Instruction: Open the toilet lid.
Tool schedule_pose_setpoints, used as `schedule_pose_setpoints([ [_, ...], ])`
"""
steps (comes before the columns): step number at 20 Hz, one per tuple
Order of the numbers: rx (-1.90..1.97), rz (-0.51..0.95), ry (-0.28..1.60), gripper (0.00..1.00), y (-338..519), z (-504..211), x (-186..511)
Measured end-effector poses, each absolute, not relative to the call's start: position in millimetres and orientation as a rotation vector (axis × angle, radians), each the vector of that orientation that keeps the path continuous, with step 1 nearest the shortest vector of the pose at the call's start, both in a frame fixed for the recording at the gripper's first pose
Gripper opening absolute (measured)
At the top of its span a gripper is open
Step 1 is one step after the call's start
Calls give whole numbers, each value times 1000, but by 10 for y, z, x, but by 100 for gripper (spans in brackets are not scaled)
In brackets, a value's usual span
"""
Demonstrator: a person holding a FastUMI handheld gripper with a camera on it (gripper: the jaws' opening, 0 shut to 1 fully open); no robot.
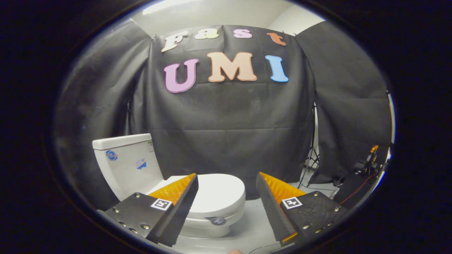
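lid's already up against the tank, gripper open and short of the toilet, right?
Not quite: the lid is down, flat on the bowl, not up against the tank. The gripper view shows it. The rest holds: the gripper is open and short of the toilet.

Gripper (227, 197) hovering in air, fingers spreading wide apart, gripping nothing. Left finger (176, 208) and right finger (273, 208) both pointing forward, tips angling slightly inward toward each other, ridged inner faces turning toward wide gap between them. Square marker tag sitting on flat upper plate of each finger, screws showing along plate edges. Sliver of person's hand (235, 251) peeking in low between finger bases; too little showing to tell its grip.
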State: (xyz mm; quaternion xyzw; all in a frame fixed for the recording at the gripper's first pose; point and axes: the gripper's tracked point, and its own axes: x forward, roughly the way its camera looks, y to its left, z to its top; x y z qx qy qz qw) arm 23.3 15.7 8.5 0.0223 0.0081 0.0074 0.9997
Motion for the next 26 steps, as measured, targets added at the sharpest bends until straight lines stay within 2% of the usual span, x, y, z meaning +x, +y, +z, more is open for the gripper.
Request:
schedule_pose_setpoints([
  [8,172,-13,188,99,120,-487,599],
  [17,346,-78,524,100,80,-1635,703],
  [26,585,-136,658,100,91,-2178,870],
])
